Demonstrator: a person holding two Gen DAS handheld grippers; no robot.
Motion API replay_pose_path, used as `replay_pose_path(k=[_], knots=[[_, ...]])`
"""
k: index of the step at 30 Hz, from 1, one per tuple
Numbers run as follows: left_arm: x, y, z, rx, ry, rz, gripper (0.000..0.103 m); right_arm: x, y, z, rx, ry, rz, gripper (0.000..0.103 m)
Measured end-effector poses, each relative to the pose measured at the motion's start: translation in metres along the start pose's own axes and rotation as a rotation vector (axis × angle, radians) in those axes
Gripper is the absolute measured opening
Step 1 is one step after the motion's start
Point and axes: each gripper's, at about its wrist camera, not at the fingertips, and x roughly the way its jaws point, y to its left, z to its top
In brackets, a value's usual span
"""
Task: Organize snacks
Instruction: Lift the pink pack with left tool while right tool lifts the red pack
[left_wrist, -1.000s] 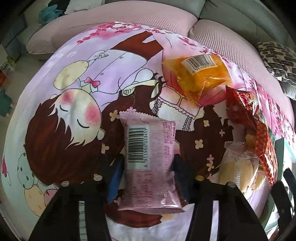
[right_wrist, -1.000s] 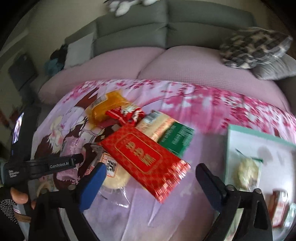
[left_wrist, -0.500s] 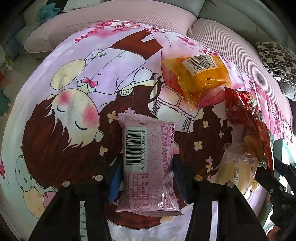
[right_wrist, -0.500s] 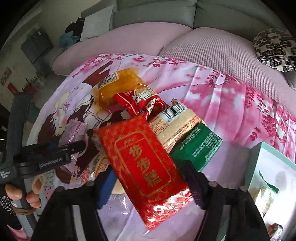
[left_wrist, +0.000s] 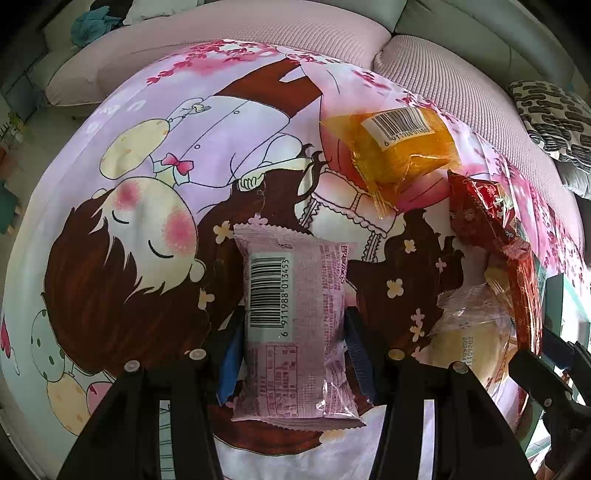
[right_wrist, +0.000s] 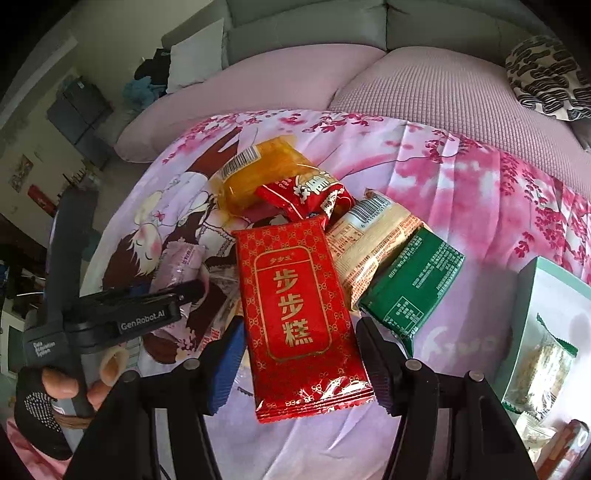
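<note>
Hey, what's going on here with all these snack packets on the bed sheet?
A person is sorting snacks with a handheld gripper in each hand. The left gripper is shut on a pink plastic snack packet with a barcode. The right gripper has just been closing around a red foil packet with gold lettering and now grips its sides. An orange packet, a small red packet, a beige packet and a green packet lie on the cartoon-print sheet. A pale green tray sits at the right.

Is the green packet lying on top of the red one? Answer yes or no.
No: in the right wrist view the green packet lies beside the red packet, off to its right.
</note>
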Motion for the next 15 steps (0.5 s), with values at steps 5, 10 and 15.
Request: replay_pose_path(k=[5,10,15], knots=[[0.0,0.002,0.0,-0.001,-0.002,-0.001,0.053,0.007,0.002,0.0,0.001,0.017,-0.031,0.064],[0.001,0.0,-0.001,0.011,-0.005,0.012,0.053,0.007,0.007,-0.004,-0.011,0.005,-0.108,0.064],[0.002,-0.002,-0.001,0.011,-0.006,0.013,0.053,0.008,0.022,-0.005,-0.091,-0.004,-0.203,0.064]])
